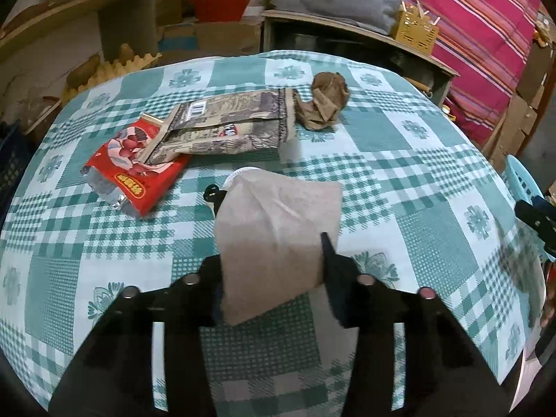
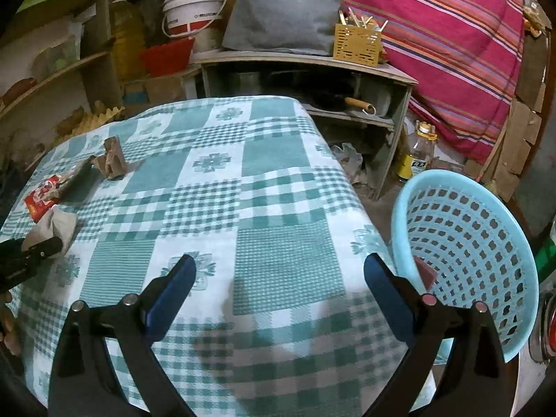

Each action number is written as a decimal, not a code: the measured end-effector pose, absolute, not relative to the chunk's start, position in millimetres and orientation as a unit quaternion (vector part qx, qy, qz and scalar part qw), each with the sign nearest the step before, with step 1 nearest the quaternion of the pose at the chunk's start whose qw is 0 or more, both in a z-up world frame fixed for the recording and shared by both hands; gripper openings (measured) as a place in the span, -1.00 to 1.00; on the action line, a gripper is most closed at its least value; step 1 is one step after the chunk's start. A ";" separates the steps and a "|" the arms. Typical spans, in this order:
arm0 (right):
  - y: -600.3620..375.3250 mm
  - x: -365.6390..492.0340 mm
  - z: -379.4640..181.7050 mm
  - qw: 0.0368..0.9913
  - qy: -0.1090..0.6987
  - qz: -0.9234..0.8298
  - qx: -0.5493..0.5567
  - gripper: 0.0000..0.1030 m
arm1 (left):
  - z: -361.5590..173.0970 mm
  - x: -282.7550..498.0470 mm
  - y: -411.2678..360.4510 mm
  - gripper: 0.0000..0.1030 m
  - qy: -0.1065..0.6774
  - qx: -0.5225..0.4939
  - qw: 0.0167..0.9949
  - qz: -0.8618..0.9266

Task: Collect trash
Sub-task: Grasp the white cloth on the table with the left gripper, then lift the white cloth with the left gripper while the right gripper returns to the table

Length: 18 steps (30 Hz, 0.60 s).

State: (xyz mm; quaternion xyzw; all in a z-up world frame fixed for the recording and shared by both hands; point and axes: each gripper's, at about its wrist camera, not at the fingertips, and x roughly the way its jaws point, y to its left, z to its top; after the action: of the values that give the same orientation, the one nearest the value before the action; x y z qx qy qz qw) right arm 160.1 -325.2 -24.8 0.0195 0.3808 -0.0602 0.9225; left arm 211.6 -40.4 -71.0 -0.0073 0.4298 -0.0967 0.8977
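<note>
Red snack wrapper lies far left on checked table, printed grey-brown bag overlapping its right end. Crumpled brown paper beyond, far right of bag. Tan paper bag, flat and creased, sits between fingers of left claw, clenched on it. Right claw released, empty, over near table edge; blue perforated basket just right.

A cramped home storeroom: checked tablecloth, striped bedding, paint bucket, crowded wooden shelves.
</note>
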 end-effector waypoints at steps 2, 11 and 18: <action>-321.7 160.7 -25.8 0.922 0.383 -0.056 0.019 0.85 | -70.5 209.1 -43.5 -0.43 0.431 -0.003 0.897 -0.103; -293.3 166.4 -17.8 0.923 0.382 -0.039 -0.004 0.85 | -46.4 187.8 -32.4 -0.60 0.408 -0.008 0.905 -0.120; -266.0 172.9 -6.5 0.927 0.374 -0.021 -0.015 0.85 | -10.5 172.7 9.1 -0.60 0.373 -0.017 0.922 -0.101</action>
State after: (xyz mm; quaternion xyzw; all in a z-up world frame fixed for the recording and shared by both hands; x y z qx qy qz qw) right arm 172.9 -266.0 -6.5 -0.0148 0.3740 -0.0213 0.9271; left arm 172.7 9.1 -10.5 -0.0165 0.3729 -0.1011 0.9222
